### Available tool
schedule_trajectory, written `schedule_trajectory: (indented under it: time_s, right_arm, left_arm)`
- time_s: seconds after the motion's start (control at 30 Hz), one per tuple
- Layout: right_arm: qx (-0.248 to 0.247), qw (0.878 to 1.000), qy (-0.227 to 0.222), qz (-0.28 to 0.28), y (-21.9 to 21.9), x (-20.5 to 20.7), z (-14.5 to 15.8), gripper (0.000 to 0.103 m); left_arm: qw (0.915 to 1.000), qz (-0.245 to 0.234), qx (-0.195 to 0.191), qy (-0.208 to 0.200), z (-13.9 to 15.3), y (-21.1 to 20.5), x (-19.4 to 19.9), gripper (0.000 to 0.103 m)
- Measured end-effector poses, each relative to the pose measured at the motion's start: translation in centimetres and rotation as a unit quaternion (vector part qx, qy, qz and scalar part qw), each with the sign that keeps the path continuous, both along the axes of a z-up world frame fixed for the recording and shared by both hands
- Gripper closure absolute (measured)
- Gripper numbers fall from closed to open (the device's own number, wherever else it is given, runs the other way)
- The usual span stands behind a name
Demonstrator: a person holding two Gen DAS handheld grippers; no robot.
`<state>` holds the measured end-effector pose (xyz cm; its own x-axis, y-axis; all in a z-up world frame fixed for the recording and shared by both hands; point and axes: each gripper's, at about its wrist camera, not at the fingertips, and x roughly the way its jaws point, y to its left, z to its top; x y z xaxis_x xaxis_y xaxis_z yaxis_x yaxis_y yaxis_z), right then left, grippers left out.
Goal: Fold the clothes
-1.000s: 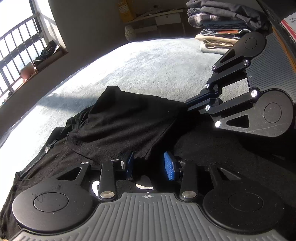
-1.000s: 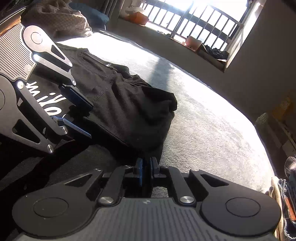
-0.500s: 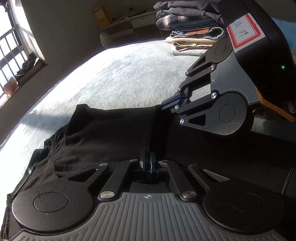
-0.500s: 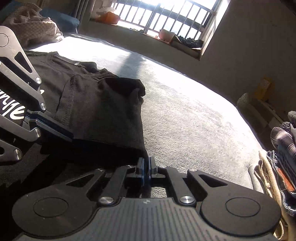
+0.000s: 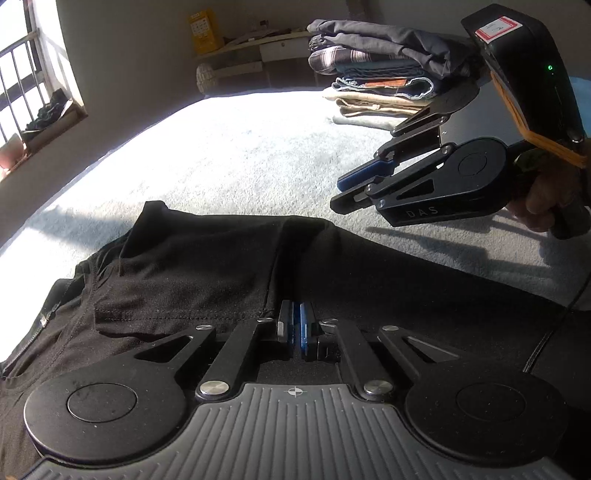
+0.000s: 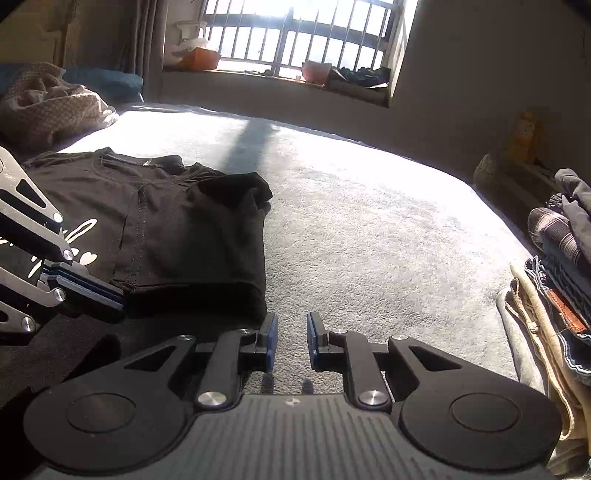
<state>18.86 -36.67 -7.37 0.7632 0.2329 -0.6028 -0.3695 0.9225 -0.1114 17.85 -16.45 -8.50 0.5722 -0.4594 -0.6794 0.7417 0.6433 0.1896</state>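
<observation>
A black T-shirt (image 5: 184, 277) (image 6: 184, 240) with a white print (image 6: 81, 243) lies on a grey bed cover (image 5: 240, 166), one side and its sleeve folded inward. My left gripper (image 5: 295, 325) (image 6: 114, 304) rests low on the shirt, shut on the folded edge by the sleeve hem. My right gripper (image 6: 291, 332) (image 5: 338, 194) hovers over the bare cover just right of the shirt's fold. Its jaws are opening, with nothing between them. A hand (image 5: 546, 195) holds its grip.
A stack of folded clothes (image 5: 380, 85) (image 6: 554, 277) stands at the right edge of the bed. A crumpled beige cloth (image 6: 48, 107) lies at the far left. A barred window (image 6: 295, 33) with a cluttered sill is beyond. Low shelves (image 5: 258, 62) line the wall.
The left gripper closed on the shirt's fold and pressed it flat. The right gripper let go of the shirt, rolled, lifted away to the right and began to open.
</observation>
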Motion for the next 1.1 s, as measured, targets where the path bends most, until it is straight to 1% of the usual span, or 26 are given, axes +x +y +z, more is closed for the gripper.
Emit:
schedule_trajectory:
  time_s: [0.07, 0.13, 0.2, 0.23, 0.27, 0.3, 0.33, 0.37, 0.47, 0.57, 0.63, 0.7, 0.77, 0.83, 0.87, 0.93, 0.97, 1.03, 1.1]
  right_arm:
    - [0.051, 0.999, 0.016, -0.011, -1.1, 0.5, 0.7, 0.085]
    - [0.104, 0.994, 0.036, -0.019, -1.7, 1.6, 1.2, 0.085]
    - [0.135, 0.990, 0.046, -0.019, -1.6, 2.5, 1.3, 0.085]
    - [0.147, 0.988, 0.049, -0.017, -1.4, 2.8, 1.4, 0.085]
    - [0.156, 0.986, 0.051, -0.010, -1.0, 3.2, 1.4, 0.085]
    - [0.165, 0.985, 0.053, -0.002, -0.6, 3.5, 1.5, 0.086]
    - [0.173, 0.983, 0.055, 0.007, -0.2, 3.8, 1.5, 0.086]
    - [0.169, 0.984, 0.055, 0.015, 0.4, 4.1, 1.4, 0.087]
    - [0.136, 0.988, 0.056, 0.035, 2.2, 4.6, 0.7, 0.087]
    - [0.099, 0.992, 0.072, 0.036, 3.3, 5.1, -1.4, 0.087]
    - [0.096, 0.992, 0.073, 0.038, 3.2, 5.3, -2.6, 0.088]
    - [0.093, 0.992, 0.067, 0.044, 3.2, 5.1, -2.9, 0.088]
    - [0.095, 0.993, 0.061, 0.047, 3.0, 4.9, -3.2, 0.088]
    - [0.101, 0.992, 0.055, 0.050, 2.6, 4.7, -3.6, 0.088]
    - [0.104, 0.992, 0.052, 0.051, 2.5, 4.6, -3.7, 0.088]
    - [0.107, 0.992, 0.051, 0.052, 2.4, 4.6, -3.6, 0.088]
    - [0.107, 0.992, 0.050, 0.053, 2.3, 4.6, -3.6, 0.088]
    - [0.107, 0.992, 0.046, 0.053, 2.3, 4.5, -3.6, 0.088]
    - [0.103, 0.992, 0.042, 0.054, 2.4, 4.3, -3.7, 0.088]
  left_arm:
    - [0.9997, 0.009, 0.014, -0.018, -0.1, 0.1, 0.1, 0.076]
    - [0.9988, 0.015, 0.033, -0.032, -0.6, -0.4, 0.3, 0.070]
    - [0.9983, 0.012, 0.046, -0.035, -1.2, -0.9, 0.6, 0.070]
    - [0.9982, 0.012, 0.050, -0.030, -1.5, -1.1, 0.9, 0.076]
    - [0.9982, 0.012, 0.053, -0.026, -1.7, -1.3, 1.1, 0.095]
    - [0.9983, 0.014, 0.052, -0.020, -1.7, -1.4, 1.3, 0.096]
    - [0.9987, 0.019, 0.045, -0.012, -1.5, -1.3, 1.4, 0.100]
    - [0.9990, 0.024, 0.039, -0.002, -1.2, -1.2, 1.5, 0.100]
    - [0.9986, 0.034, 0.027, 0.028, -0.7, -1.1, 1.9, 0.100]
    - [0.9977, 0.032, 0.015, 0.058, -0.4, -1.2, 2.2, 0.100]
    - [0.9967, 0.024, 0.006, 0.078, -0.4, -1.5, 2.3, 0.099]
    - [0.9952, 0.018, 0.001, 0.097, -0.1, -1.5, 2.8, 0.094]
    - [0.9930, 0.020, -0.020, 0.115, 0.9, -0.8, 3.9, 0.083]
    - [0.9901, 0.022, -0.041, 0.132, 1.9, -0.1, 5.1, 0.081]
    - [0.9893, 0.028, -0.052, 0.134, 2.5, 0.1, 5.9, 0.076]
    - [0.9903, 0.057, -0.062, 0.111, 3.8, -0.1, 8.2, 0.071]
    - [0.9921, 0.069, -0.054, 0.090, 4.2, -0.9, 9.4, 0.070]
    - [0.9955, 0.082, -0.012, 0.046, 4.3, -3.1, 12.4, 0.069]
    - [0.9954, 0.089, 0.034, 0.010, 3.9, -5.5, 15.0, 0.069]
